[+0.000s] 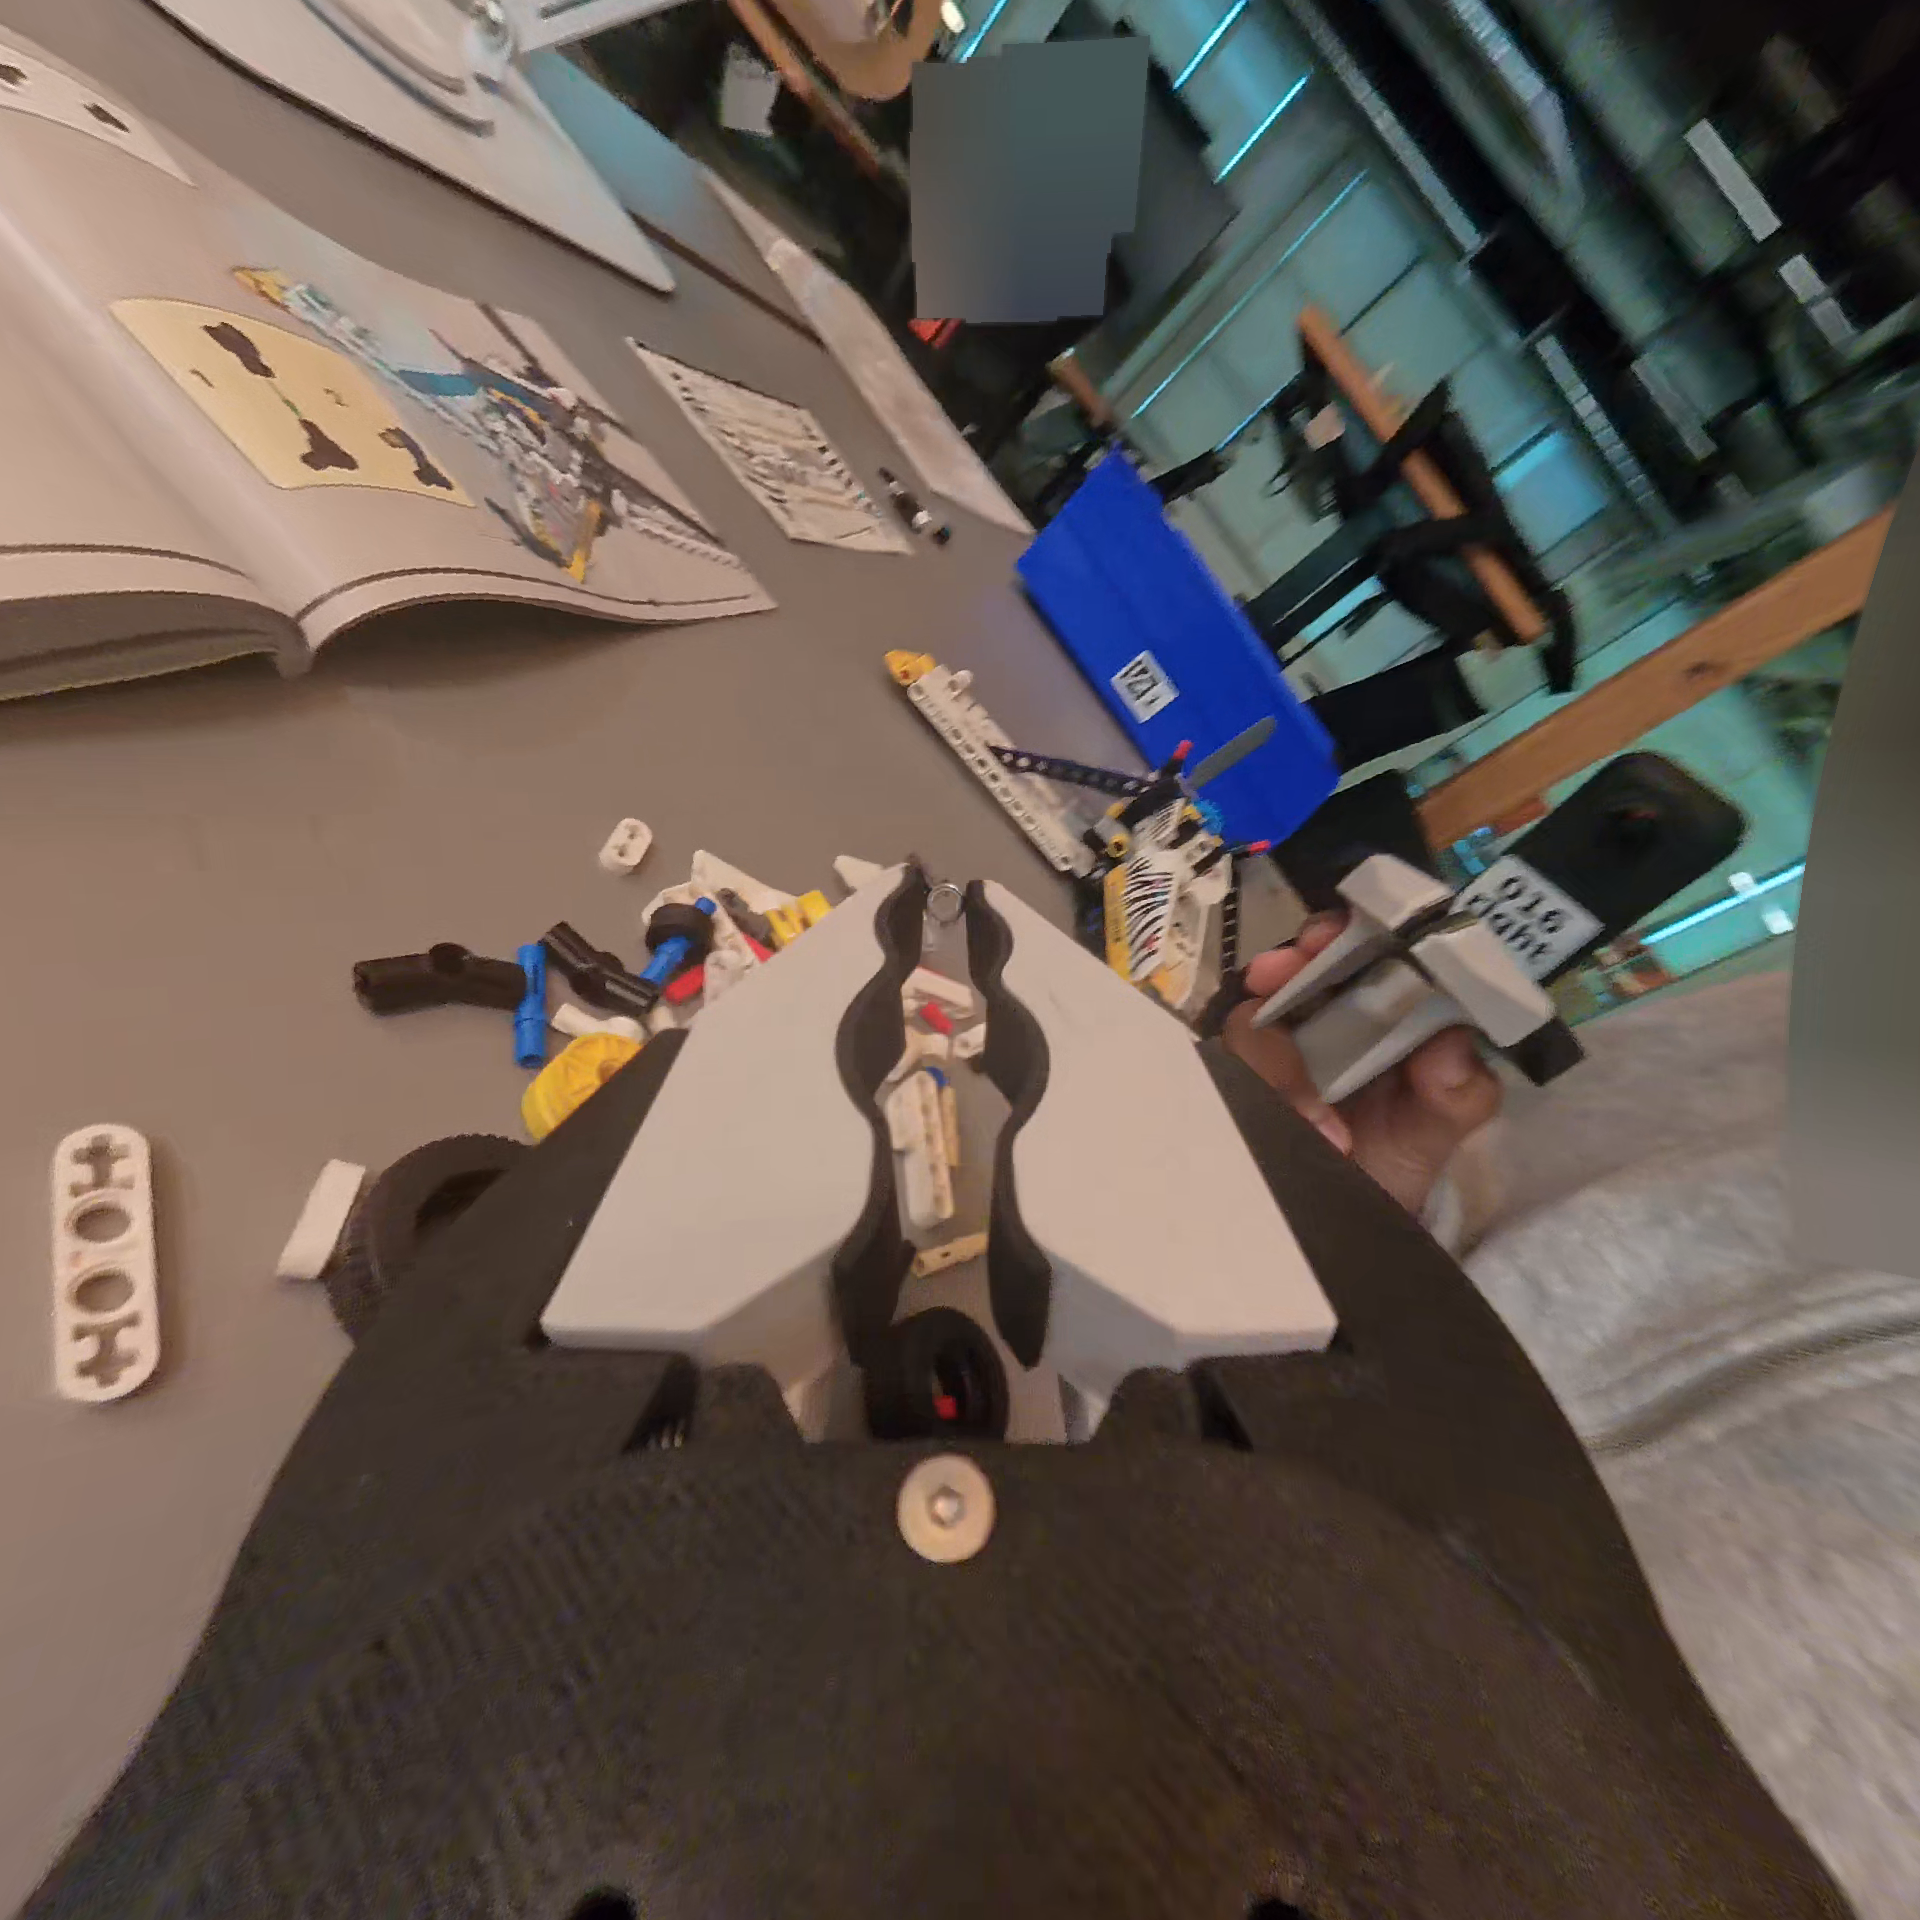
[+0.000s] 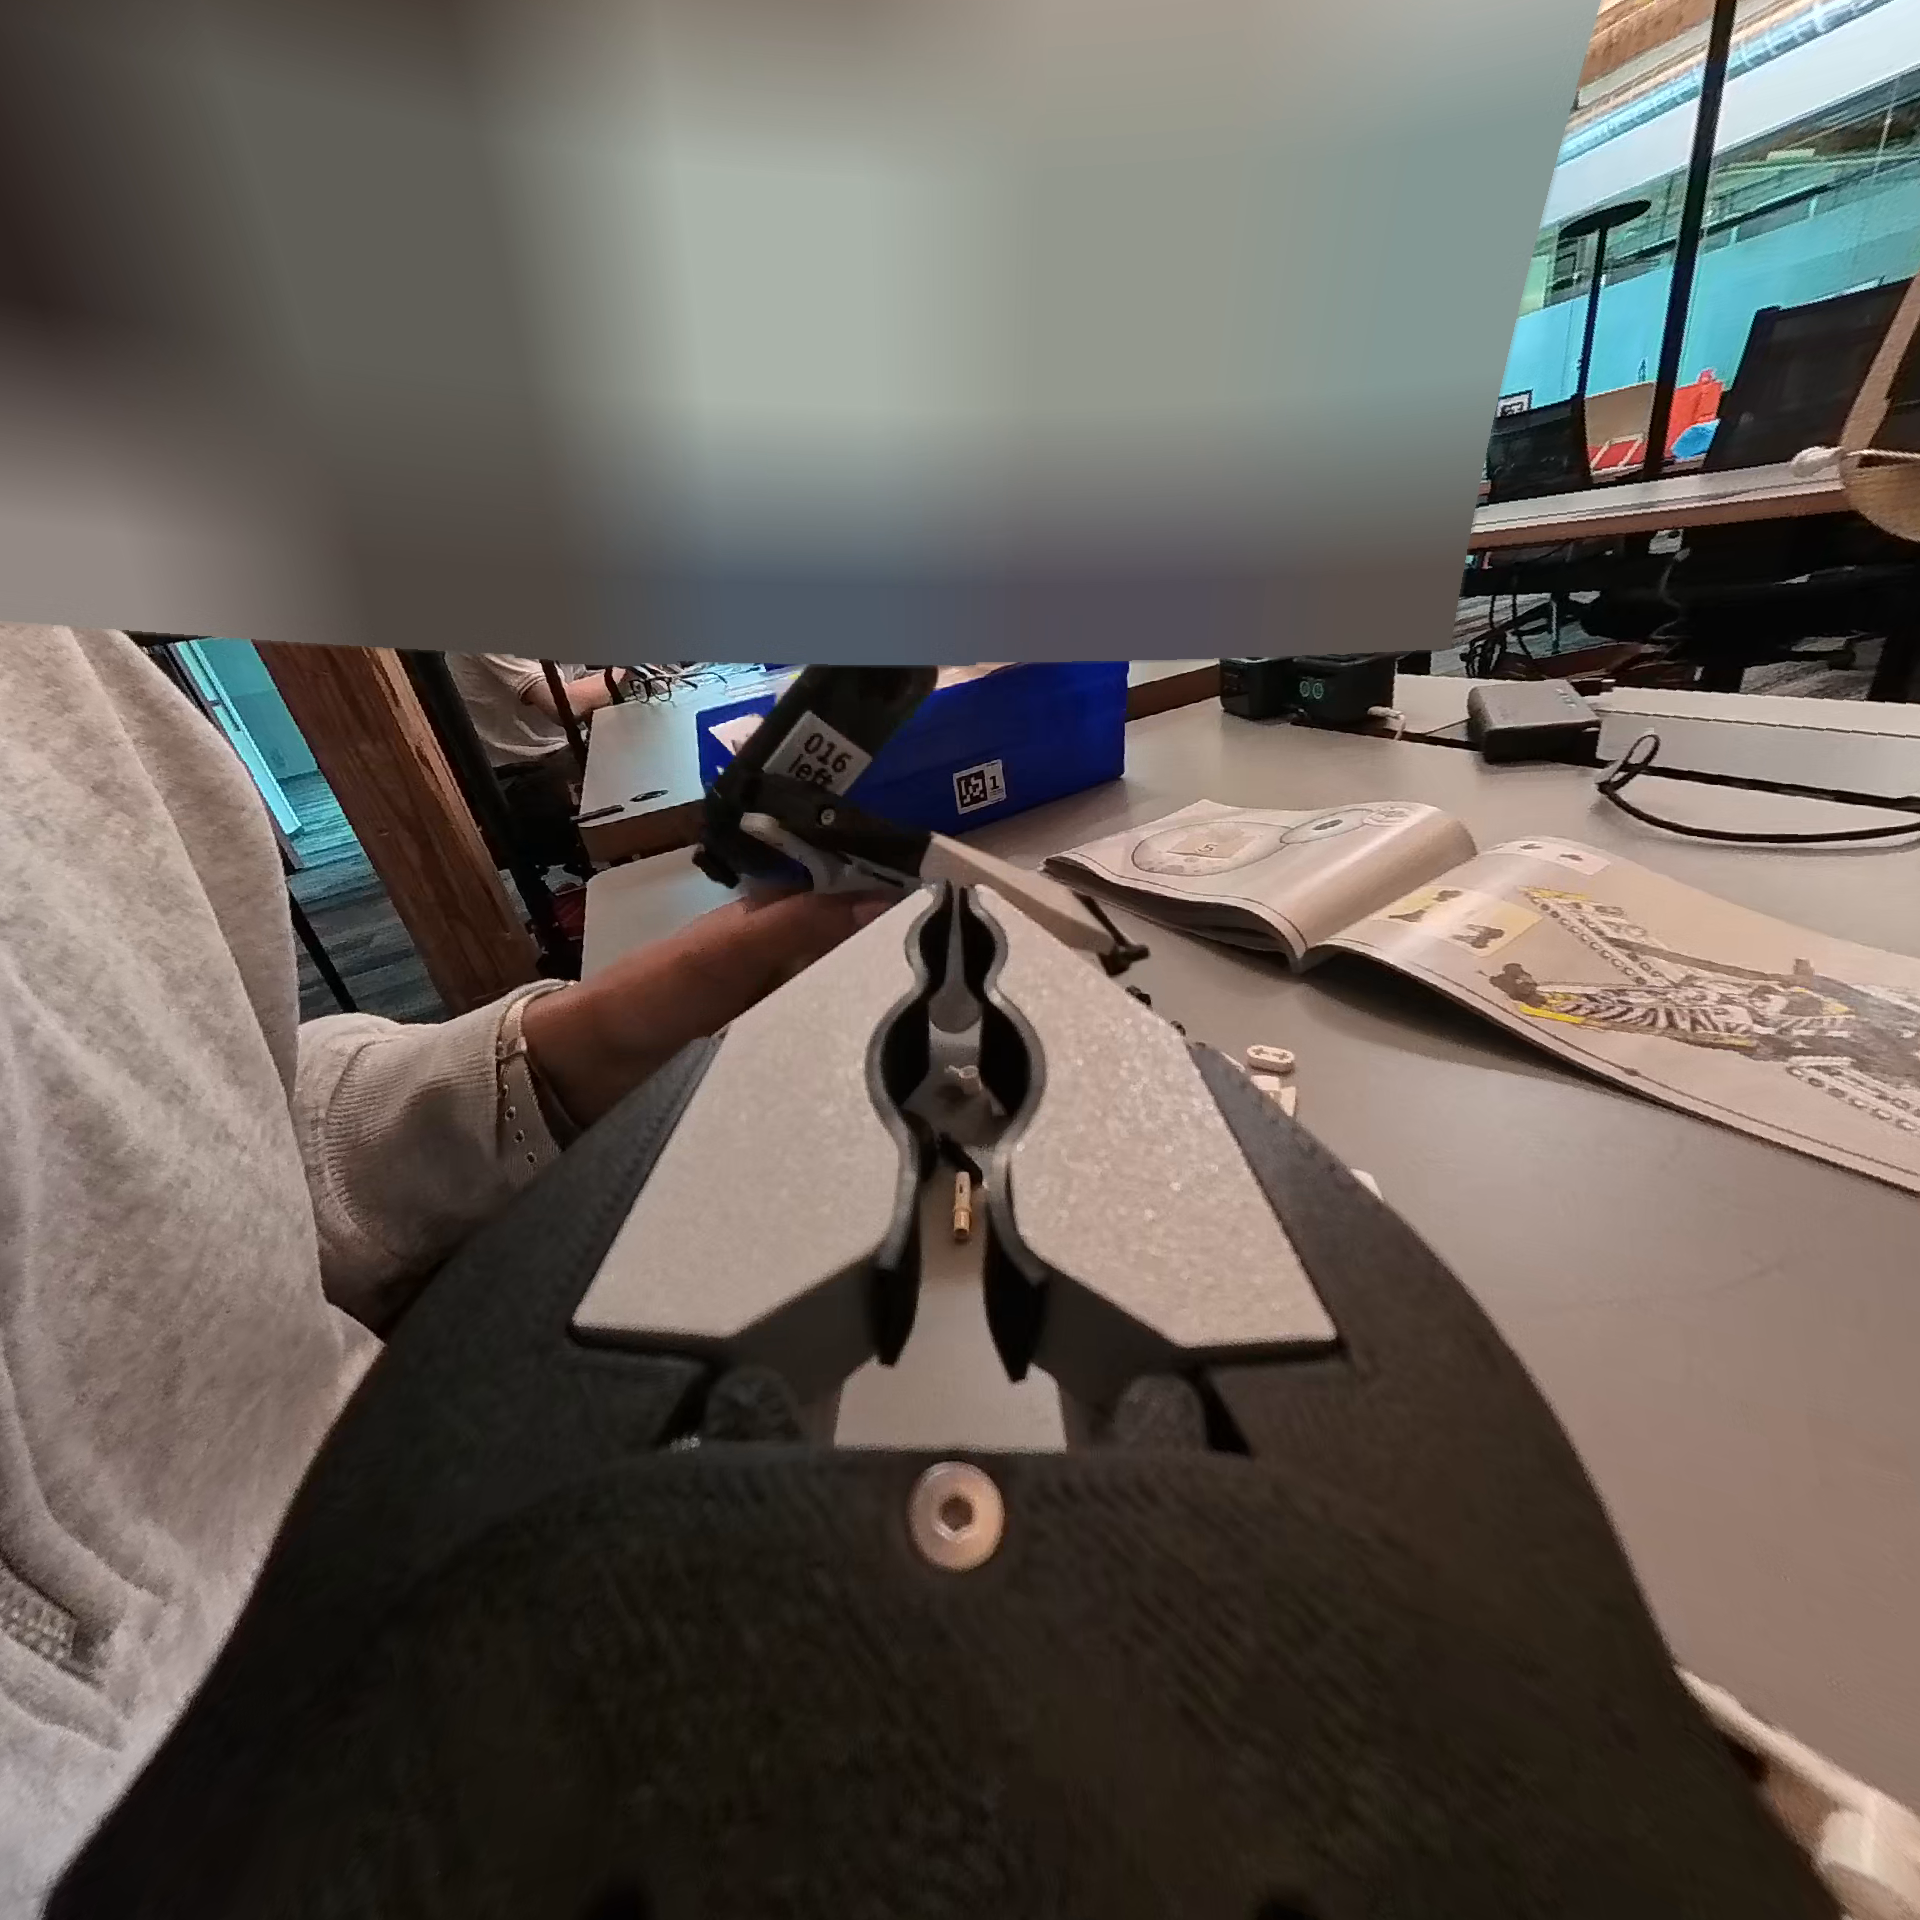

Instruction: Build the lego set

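My left gripper (image 1: 943, 896) is shut on a small grey ring piece (image 1: 943, 902), held above a pile of loose Lego parts (image 1: 665, 966) on the grey table (image 1: 260, 831). The partly built white, yellow and black model (image 1: 1143, 894) lies just right of the pile, its long white beam (image 1: 987, 758) pointing away. My right gripper (image 2: 951, 902) is shut and looks empty; it shows in the left wrist view (image 1: 1340, 997), held by a hand beside the model. The left gripper also shows in the right wrist view (image 2: 1112, 940), just ahead of the right one.
An open instruction booklet (image 1: 364, 468) (image 2: 1455, 935) lies beyond the parts. A blue bin (image 1: 1164, 655) (image 2: 987, 748) stands at the table's far edge. A white three-hole beam (image 1: 104, 1262) and a black tyre (image 1: 416, 1216) lie at left. A tan pin (image 2: 964, 1205) lies under my right gripper. About 10 cm separates my left fingertips from my right.
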{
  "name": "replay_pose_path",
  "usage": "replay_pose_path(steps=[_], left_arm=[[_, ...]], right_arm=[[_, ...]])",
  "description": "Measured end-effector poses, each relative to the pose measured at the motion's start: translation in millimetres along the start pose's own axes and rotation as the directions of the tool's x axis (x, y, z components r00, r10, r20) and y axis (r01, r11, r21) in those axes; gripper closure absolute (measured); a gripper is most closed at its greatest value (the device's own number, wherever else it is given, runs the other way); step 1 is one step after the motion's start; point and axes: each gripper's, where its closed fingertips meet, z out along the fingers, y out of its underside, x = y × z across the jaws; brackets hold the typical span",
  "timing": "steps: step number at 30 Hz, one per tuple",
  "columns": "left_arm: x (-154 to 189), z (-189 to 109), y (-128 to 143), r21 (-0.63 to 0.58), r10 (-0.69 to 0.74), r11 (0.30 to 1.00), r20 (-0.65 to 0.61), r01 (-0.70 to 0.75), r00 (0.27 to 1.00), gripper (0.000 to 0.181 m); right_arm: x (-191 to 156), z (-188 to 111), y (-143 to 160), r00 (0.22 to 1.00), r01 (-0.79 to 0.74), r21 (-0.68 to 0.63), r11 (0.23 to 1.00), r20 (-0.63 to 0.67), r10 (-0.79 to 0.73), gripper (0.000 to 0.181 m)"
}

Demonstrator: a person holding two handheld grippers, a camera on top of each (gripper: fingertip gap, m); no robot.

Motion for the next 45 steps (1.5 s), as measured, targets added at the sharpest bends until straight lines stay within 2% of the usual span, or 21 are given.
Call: replay_pose_path(steps=[4,7,17,45], left_arm=[[8.7,-5.6,-8.5,0.056,-0.089,0.994,-0.12,0.096,0.989,0.176],[9.6,-8.4,-11.6,0.074,-0.121,0.988,-0.155,0.134,0.981,0.177],[9.4,-8.0,-10.9,0.073,-0.074,0.994,-0.125,0.084,0.989,0.176],[6.2,0.4,1.0,0.002,-0.057,0.998,-0.08,0.057,0.995,0.176]], right_arm=[[0.0,-0.1,0.0,1.0,0.001,0.0,1.0,0.0,-0.001,0.181],[-0.2,-0.2,-0.1,1.0,0.003,0.0,1.0,-0.001,-0.003,0.181],[0.1,-0.3,0.1,1.0,0.002,-0.001,1.0,0.0,-0.002,0.181],[0.1,0.3,0.1,1.0,0.002,-0.002,1.0,0.0,-0.002,0.181]])
